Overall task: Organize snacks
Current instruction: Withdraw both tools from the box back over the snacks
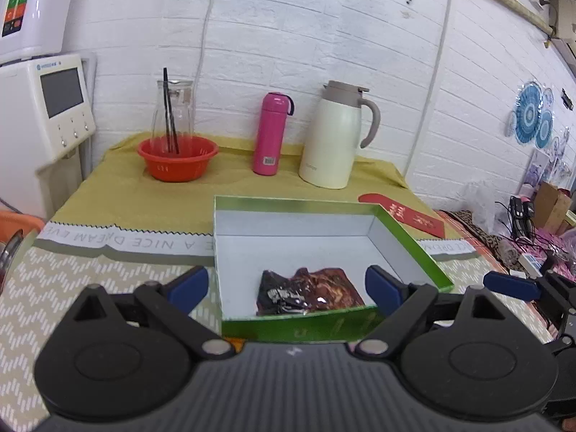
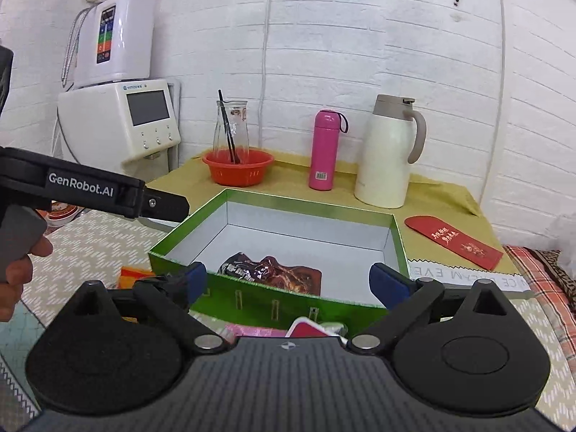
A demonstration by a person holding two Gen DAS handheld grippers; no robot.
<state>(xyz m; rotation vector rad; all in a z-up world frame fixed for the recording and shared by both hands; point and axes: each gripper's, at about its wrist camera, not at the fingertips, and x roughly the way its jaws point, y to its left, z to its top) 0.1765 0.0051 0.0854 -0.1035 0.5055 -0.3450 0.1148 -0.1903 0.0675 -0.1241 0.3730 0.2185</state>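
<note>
A green box (image 1: 406, 232) with a white inside sits open on the table, at about 12 o'clock from both grippers. In it lie two dark, glossy snack packets (image 1: 309, 293), overlapping each other at the box's 6 o'clock end, close against the near wall; the remaining floor of the box is bare white. In the right wrist view the same packets (image 2: 268, 273) show just over the near green wall (image 2: 252, 298).

The left gripper (image 1: 286, 284) stands with its jaws spread wide, the blue pads (image 1: 381, 288) on either side of the packets' end of the box, and nothing is pinched between them. The right gripper (image 2: 288, 280) likewise has its jaws wide apart and grips nothing. Below it, at 6 o'clock outside the box, a pink packet (image 2: 252, 331) and a red-and-white packet (image 2: 309, 329) lie on the patterned cloth, and an orange packet (image 2: 131, 276) peeks out at 9 o'clock of the box.

At 11 o'clock beyond the box, an orange bowl (image 1: 178, 158) holds a clear glass carafe (image 1: 172, 111) with dark sticks (image 1: 169, 108) standing in it. A pink flask (image 1: 270, 133) and a cream thermal jug (image 1: 334, 136) stand at 12 and 1 o'clock. A red envelope (image 2: 453, 241) lies at the box's 2 o'clock.
</note>
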